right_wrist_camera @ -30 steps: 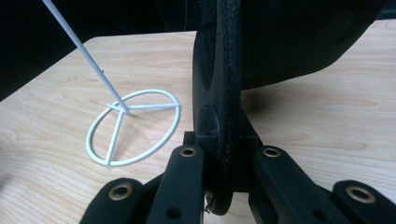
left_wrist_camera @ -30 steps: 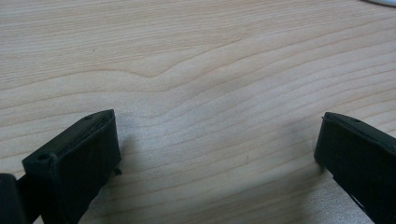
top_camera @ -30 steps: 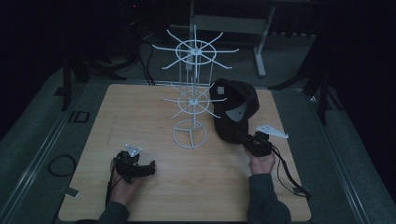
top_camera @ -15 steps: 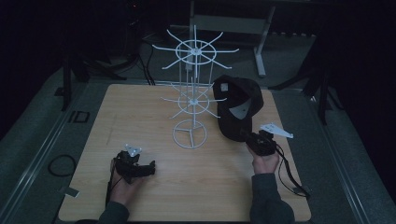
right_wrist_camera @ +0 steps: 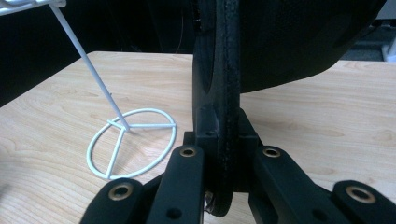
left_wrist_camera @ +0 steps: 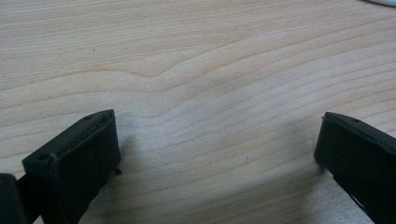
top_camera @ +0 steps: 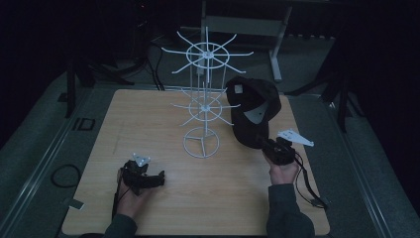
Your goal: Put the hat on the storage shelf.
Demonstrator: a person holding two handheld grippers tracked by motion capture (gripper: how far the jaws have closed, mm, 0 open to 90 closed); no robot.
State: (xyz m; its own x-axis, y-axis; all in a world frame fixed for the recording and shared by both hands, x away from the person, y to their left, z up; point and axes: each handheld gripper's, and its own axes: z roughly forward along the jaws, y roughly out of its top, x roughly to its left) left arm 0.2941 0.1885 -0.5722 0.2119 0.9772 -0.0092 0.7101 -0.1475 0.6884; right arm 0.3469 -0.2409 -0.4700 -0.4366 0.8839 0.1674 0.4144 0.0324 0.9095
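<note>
cap [top_camera: 253, 111] in r gripper [top_camera: 271, 148]

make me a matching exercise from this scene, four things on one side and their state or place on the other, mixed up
Things:
1. cap
2. rack
3. left gripper
4. right gripper

States or places:
A. open, low over bare table
B. white wire, upright mid-table on a ring base
C. dark, held up by its brim, beside the rack
D. shut on the brim

Pairs: 1-C, 2-B, 3-A, 4-D
</note>
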